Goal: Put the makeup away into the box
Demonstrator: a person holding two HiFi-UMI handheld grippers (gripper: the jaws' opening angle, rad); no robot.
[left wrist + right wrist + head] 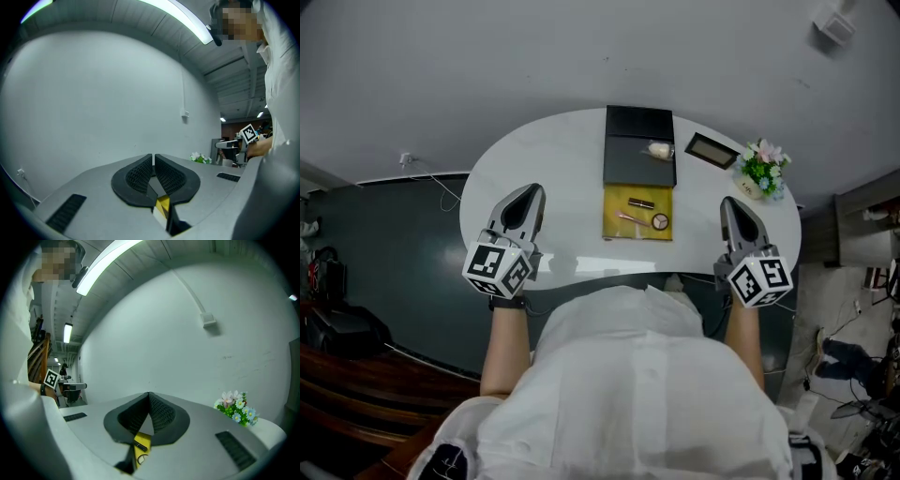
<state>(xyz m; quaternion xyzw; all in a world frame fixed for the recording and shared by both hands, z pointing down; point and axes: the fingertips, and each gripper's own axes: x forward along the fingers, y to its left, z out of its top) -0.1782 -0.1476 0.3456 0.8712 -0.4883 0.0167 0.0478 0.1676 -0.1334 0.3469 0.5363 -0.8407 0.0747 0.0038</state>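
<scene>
A black box [628, 164] lies open at the table's far middle, with a cream-coloured item [659, 150] in it. Just in front of it a yellow mat [619, 225] carries a dark lipstick [641, 202], a thin pencil-like stick [630, 217] and a round compact [660, 221]. My left gripper [532, 191] hovers left of the mat and is shut, nothing between its jaws [153, 155]. To the right of the mat my right gripper [729, 202] is also shut and empty [149, 394]. Both point level toward the wall. Below the jaws, the mat [144, 439] shows.
The white oval table [562, 150] stands against a pale wall. A small pot of flowers [762, 169] and a flat black frame [711, 150] sit at the back right. Dark floor lies to the left, and cables and clutter to the right.
</scene>
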